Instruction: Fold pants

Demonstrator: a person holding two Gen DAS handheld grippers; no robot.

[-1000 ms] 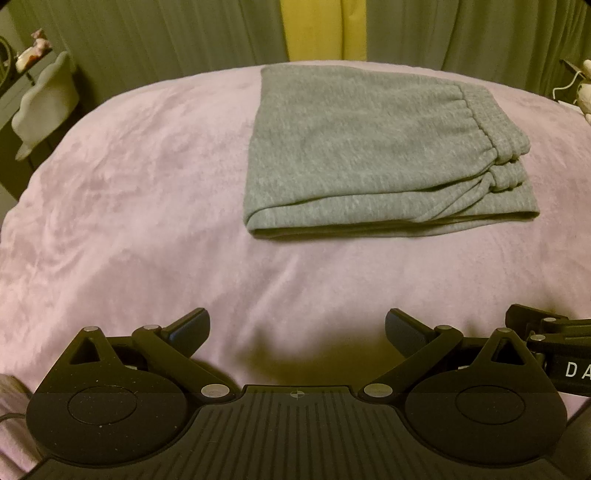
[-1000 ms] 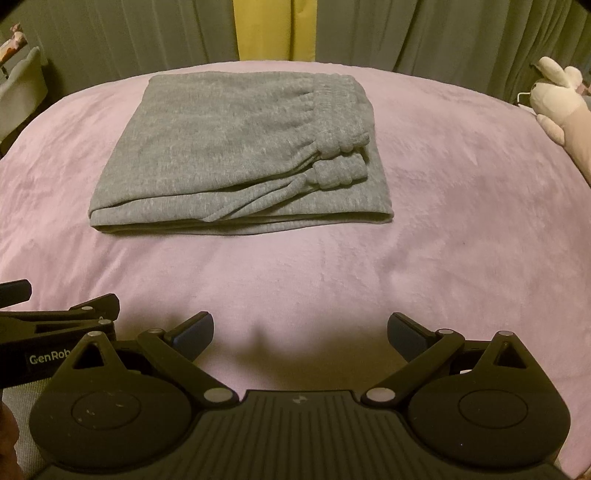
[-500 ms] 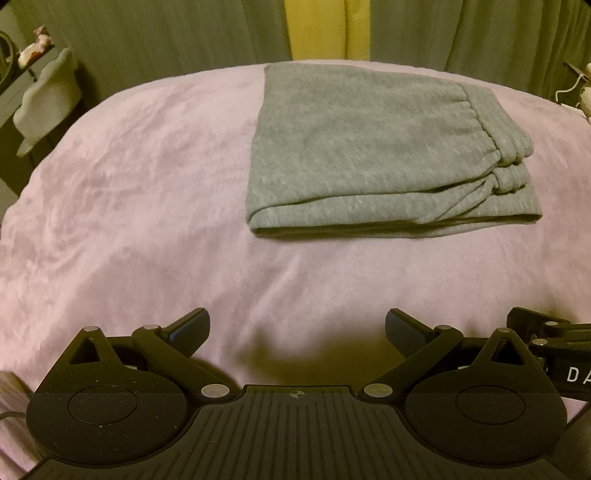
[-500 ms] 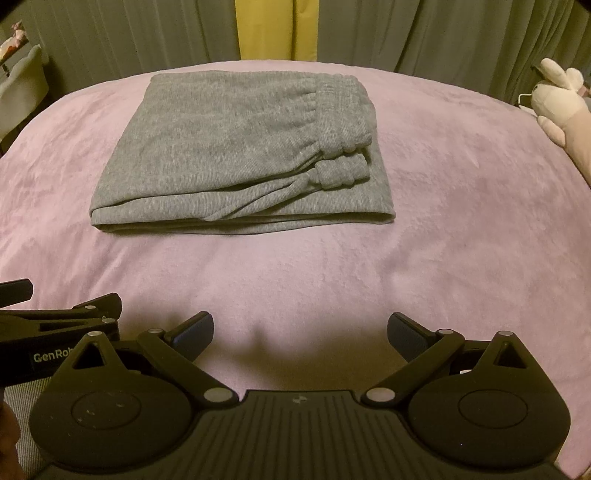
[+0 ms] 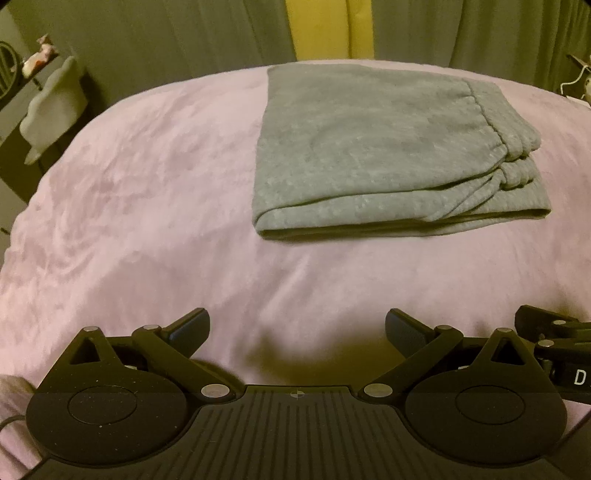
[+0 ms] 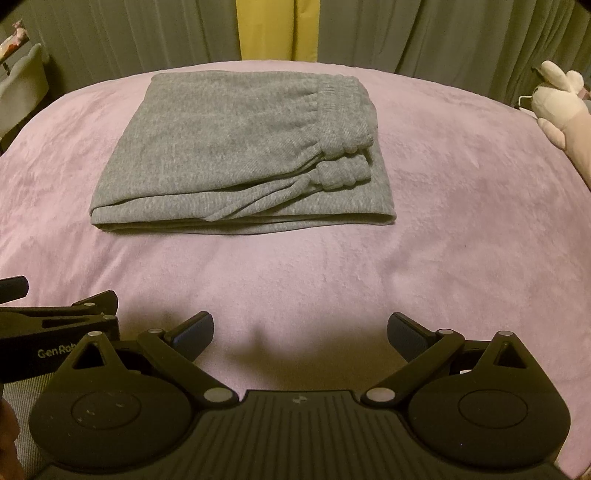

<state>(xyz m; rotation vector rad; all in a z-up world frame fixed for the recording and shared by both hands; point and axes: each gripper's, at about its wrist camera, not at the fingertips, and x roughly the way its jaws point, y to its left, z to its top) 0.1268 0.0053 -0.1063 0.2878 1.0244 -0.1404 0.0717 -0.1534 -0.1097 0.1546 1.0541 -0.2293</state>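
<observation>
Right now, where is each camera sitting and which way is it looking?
Left wrist: sits on the left gripper, open, looking forward over the pink blanket at the folded grey pants, right of centre; the right gripper's edge shows at right.
Right wrist: sits on the right gripper, open, facing the pants left of centre and a plush toy; the left gripper's edge shows at left.
Both share pants, blanket and curtains.

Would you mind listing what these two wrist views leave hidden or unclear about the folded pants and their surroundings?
- Grey pants: inner layers and underside hidden by the top fold, both views.
- Pants' far edge: flattened by fisheye curvature, left view.
- Plush toy: cut off by the right view's right edge.
- Small figure: too small and dim, left view.
- Left gripper and right gripper: open, touching nothing.
</observation>
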